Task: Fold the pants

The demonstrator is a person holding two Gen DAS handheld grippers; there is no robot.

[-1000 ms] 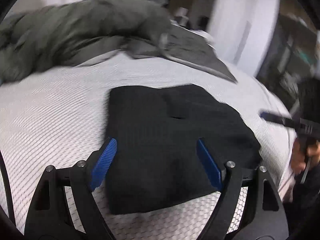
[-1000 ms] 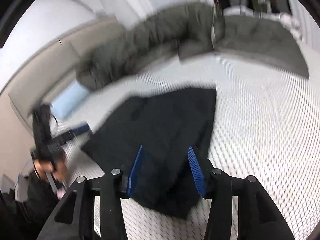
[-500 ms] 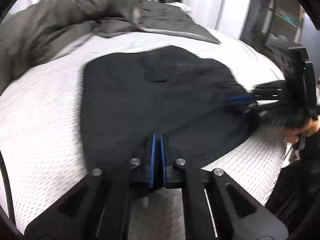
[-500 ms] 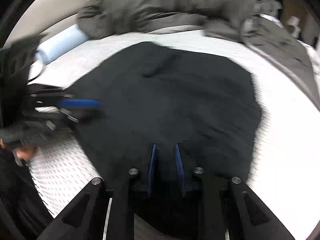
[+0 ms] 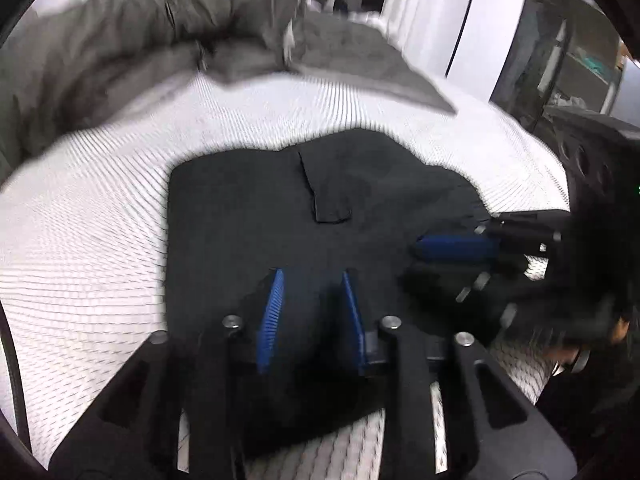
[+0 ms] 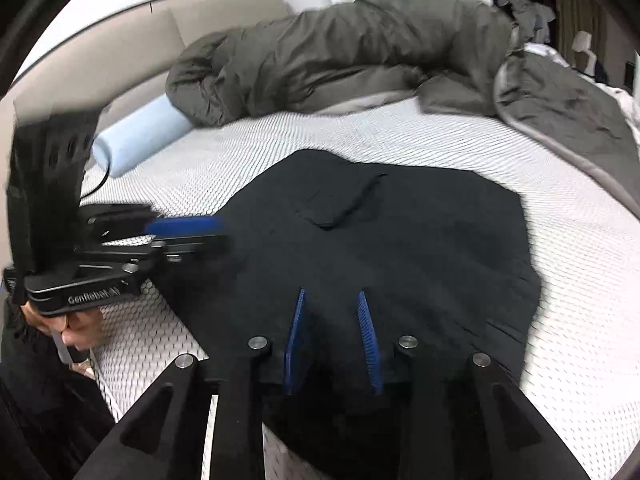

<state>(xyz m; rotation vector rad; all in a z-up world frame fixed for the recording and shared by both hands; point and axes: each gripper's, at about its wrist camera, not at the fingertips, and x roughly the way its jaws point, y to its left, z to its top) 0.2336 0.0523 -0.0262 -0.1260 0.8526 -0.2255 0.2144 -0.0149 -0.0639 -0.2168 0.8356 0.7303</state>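
The black pants (image 5: 280,216) lie folded into a compact pile on the white mattress (image 5: 80,240), back pocket up; they also show in the right wrist view (image 6: 400,240). My left gripper (image 5: 312,276) hovers over the pants' near edge, jaws partly open with a gap between the blue pads, nothing held. My right gripper (image 6: 330,296) is over the near right edge of the pants, jaws partly open and empty. Each gripper shows in the other's view: the right one (image 5: 456,248) and the left one (image 6: 184,226).
A grey-green duvet (image 6: 340,60) is bunched along the far side of the bed. A light blue roll (image 6: 140,136) lies at the far left by the beige headboard (image 6: 120,40). A dark shelf unit (image 5: 560,60) stands beyond the bed's right edge.
Both grippers, shut on the pants' edge half a second ago, have opened partway and let the fabric go. The pants have settled flat on the mattress.
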